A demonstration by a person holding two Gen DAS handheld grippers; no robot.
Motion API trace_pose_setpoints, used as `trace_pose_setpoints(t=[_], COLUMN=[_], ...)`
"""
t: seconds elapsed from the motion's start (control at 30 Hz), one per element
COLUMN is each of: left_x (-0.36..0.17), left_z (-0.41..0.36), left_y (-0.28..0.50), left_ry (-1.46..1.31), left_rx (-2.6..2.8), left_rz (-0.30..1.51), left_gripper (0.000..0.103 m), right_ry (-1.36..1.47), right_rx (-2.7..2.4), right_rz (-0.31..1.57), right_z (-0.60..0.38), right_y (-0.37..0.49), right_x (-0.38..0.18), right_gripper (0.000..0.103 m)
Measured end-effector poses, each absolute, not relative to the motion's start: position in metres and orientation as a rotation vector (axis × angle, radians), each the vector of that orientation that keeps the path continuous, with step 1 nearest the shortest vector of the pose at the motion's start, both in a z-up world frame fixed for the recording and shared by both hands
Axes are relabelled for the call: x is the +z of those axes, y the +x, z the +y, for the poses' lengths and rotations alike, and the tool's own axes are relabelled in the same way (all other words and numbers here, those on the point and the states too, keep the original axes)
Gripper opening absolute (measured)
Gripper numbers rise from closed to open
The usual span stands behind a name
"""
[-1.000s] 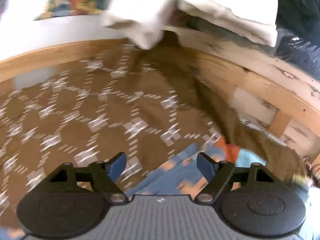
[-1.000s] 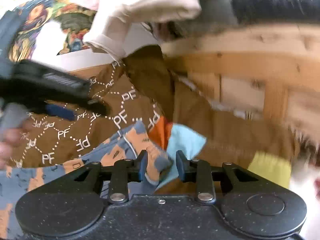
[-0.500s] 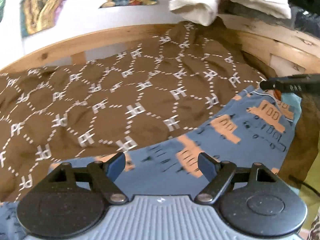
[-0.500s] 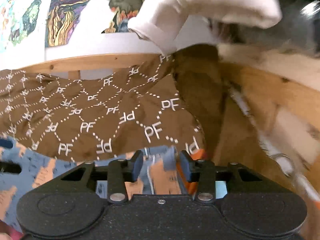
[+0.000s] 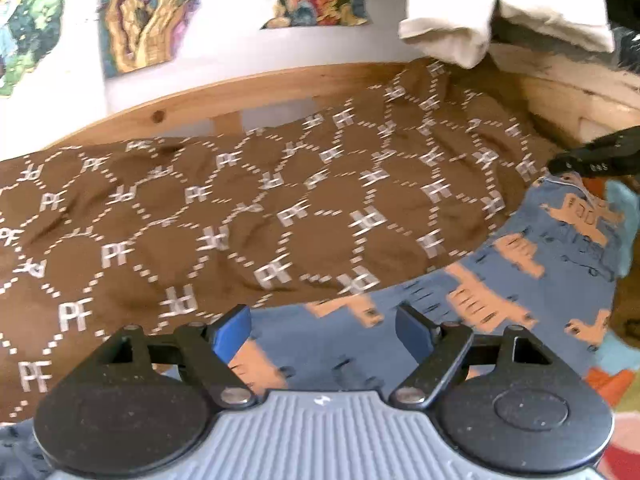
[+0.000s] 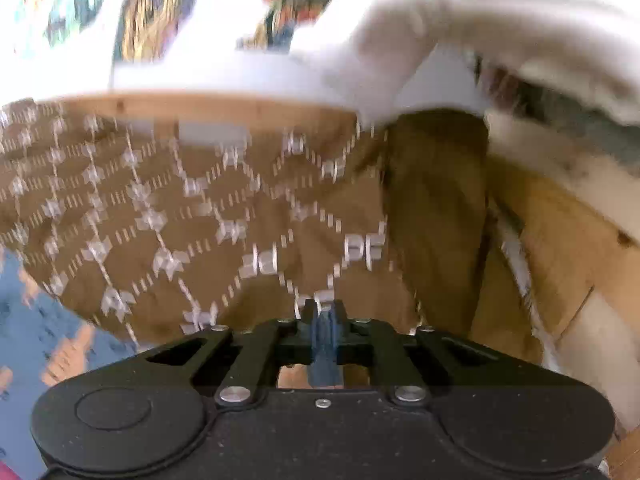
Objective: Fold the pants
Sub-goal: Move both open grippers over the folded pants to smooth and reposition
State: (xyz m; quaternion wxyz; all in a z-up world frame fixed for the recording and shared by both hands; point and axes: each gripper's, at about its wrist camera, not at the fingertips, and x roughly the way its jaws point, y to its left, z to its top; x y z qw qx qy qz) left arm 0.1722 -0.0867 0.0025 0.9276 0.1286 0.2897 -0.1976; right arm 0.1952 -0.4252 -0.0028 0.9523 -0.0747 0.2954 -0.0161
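Observation:
The blue pants (image 5: 520, 288) with orange print lie across a brown "PF" patterned blanket (image 5: 240, 220) on a bed. My left gripper (image 5: 322, 330) hovers open just above the pants' near part, with nothing between its blue pads. My right gripper (image 6: 323, 314) has its jaws closing, and a fold of the blue pants cloth is pinched between the pads. In the left wrist view its black fingers (image 5: 588, 158) hold the pants' far right corner, slightly raised. More of the pants (image 6: 32, 332) shows at the lower left of the right wrist view.
A wooden bed frame (image 5: 240, 92) runs along the back and the right side (image 6: 560, 248). White cloth (image 5: 448, 28) hangs over the far right corner. Colourful posters (image 5: 148, 12) are on the white wall behind. An orange and light blue item (image 5: 612, 376) lies under the pants at right.
The left view swung leftward from the wooden corner to the blanket, with the pants spread below it. The right jaws narrowed from a gap around the cloth to pinching it.

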Motion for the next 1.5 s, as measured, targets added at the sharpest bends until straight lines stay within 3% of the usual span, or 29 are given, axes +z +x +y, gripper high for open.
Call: trace_pose_setpoints(t=[0.07,0.17,0.23,0.33,0.43,0.47,0.7,0.83,0.93,1.03,1.07,1.13,1.2,1.27,1.5], left_x=[0.002,0.000,-0.008,-0.019,-0.022,-0.021,-0.018,-0.019,-0.019,-0.020,-0.019,-0.014,-0.006,0.004,0.045], left_z=[-0.077,-0.064,-0.056,-0.047,-0.035,-0.033,-0.043,-0.033,-0.036,-0.043,-0.046,-0.053,-0.060,-0.070,-0.184], left_y=[0.179,0.198,0.216,0.242,0.257,0.260,0.254,0.255,0.251,0.251,0.251,0.246,0.237,0.226,0.236], left_ry=[0.267,0.284,0.290,0.239,0.138,0.127,0.196,0.160,0.195,0.226,0.234,0.262,0.266,0.241,0.436], left_rx=[-0.366,-0.292,-0.246,-0.262,-0.307,-0.318,-0.257,-0.221,-0.196,-0.163,-0.142,-0.092,-0.069,-0.127,-0.541], left_rz=[0.600,0.634,0.686,0.791,0.841,0.846,0.818,0.843,0.843,0.848,0.849,0.826,0.776,0.715,0.711], left_gripper=[0.084,0.084,0.082,0.060,0.017,0.007,0.005,0.005,0.005,0.008,0.014,0.034,0.065,0.077,0.081], right_ry=[-0.181,-0.216,-0.213,-0.232,-0.196,-0.174,-0.228,-0.130,-0.110,-0.024,-0.013,-0.005,0.018,0.106,0.300], right_rx=[-0.071,-0.074,-0.022,0.052,0.102,0.108,0.033,-0.052,-0.109,-0.101,-0.100,-0.088,-0.104,-0.146,-0.234], right_rz=[0.565,0.481,0.485,0.526,0.571,0.588,0.643,0.660,0.589,0.634,0.620,0.578,0.543,0.528,0.520], right_z=[-0.419,-0.398,-0.380,-0.349,-0.327,-0.324,-0.313,-0.344,-0.360,-0.381,-0.382,-0.378,-0.377,-0.383,-0.399], right_y=[0.189,0.175,0.169,0.165,0.160,0.159,0.145,0.141,0.137,0.145,0.143,0.132,0.116,0.099,0.065], right_x=[-0.004,0.003,0.004,-0.007,-0.022,-0.025,-0.047,-0.054,-0.042,-0.051,-0.050,-0.042,-0.029,-0.019,-0.026], right_gripper=[0.029,0.055,0.056,0.058,0.058,0.058,0.060,0.060,0.071,0.071,0.070,0.071,0.080,0.084,0.081])
